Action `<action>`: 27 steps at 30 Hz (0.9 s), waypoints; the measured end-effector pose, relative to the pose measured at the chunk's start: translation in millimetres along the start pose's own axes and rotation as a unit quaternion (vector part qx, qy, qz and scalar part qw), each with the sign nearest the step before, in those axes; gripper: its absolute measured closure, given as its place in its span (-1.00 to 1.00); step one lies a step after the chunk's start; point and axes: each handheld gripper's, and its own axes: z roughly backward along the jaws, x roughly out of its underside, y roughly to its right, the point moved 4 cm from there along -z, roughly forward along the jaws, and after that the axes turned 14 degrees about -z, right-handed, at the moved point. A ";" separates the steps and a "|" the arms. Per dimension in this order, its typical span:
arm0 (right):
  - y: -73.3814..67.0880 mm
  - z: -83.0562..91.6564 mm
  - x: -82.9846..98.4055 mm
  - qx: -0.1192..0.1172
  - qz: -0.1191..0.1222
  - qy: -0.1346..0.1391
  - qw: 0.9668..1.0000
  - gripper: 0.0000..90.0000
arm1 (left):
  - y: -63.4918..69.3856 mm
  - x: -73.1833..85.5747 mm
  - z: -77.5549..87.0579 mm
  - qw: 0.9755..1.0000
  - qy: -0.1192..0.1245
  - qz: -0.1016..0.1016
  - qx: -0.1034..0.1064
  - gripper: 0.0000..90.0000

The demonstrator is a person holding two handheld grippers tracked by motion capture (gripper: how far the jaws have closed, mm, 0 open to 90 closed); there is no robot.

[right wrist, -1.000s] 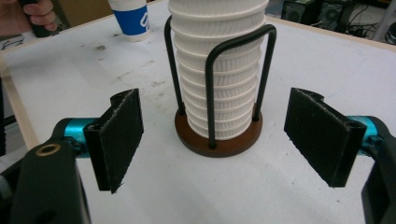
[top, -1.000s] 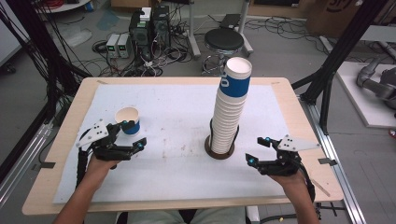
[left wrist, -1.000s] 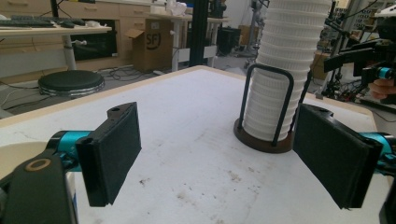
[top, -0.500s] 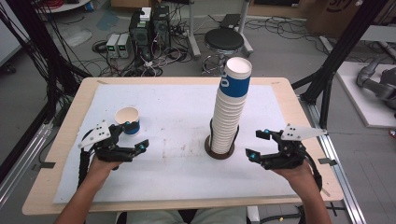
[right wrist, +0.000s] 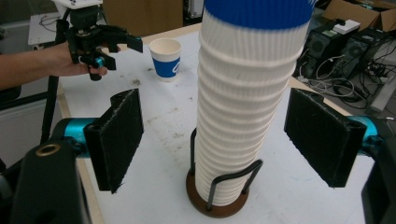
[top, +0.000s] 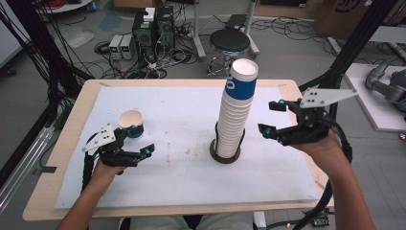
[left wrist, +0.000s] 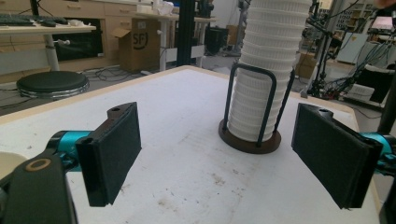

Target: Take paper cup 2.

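Stack (top: 235, 111): tall column of nested white ribbed paper cups, the top one with a blue band, standing upright in a wire holder (top: 225, 152) on a round dark base, near the middle of the table (top: 67, 143), a little toward the right edge.
Cup (top: 130, 123): one single white-and-blue cup, upright and empty, near the left edge, well apart from the stack.
Progress: by my reading one cup has been taken off and set down; the rest are still nested, so most of the unstacking is left.
Right tool (top: 273, 119): raised beside the stack's upper part, jaws wide apart, touching nothing.
Left tool (top: 135, 145): low over the table just beside the cup, jaws apart, empty.
Next: the right tool looks set to pinch the top cup.
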 end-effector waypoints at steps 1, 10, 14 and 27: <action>0.6 1.0 -5.8 0.002 0.001 -0.004 1.000 -0.55 | 0.2 0.1 -0.1 1.000 0.000 0.000 0.001 -0.65; 6.0 2.2 -48.4 0.005 0.012 -0.030 0.999 -0.55 | 0.3 1.3 -0.5 1.000 -0.001 0.003 0.004 -0.65; 9.8 0.0 -63.9 0.006 0.010 -0.038 0.999 -0.55 | 0.5 1.8 -1.3 1.000 -0.001 0.004 0.004 -0.65; 6.2 -14.8 -112.1 -0.001 0.019 -0.074 0.997 -0.55 | 0.4 2.6 -1.9 1.000 -0.001 0.007 0.006 -0.65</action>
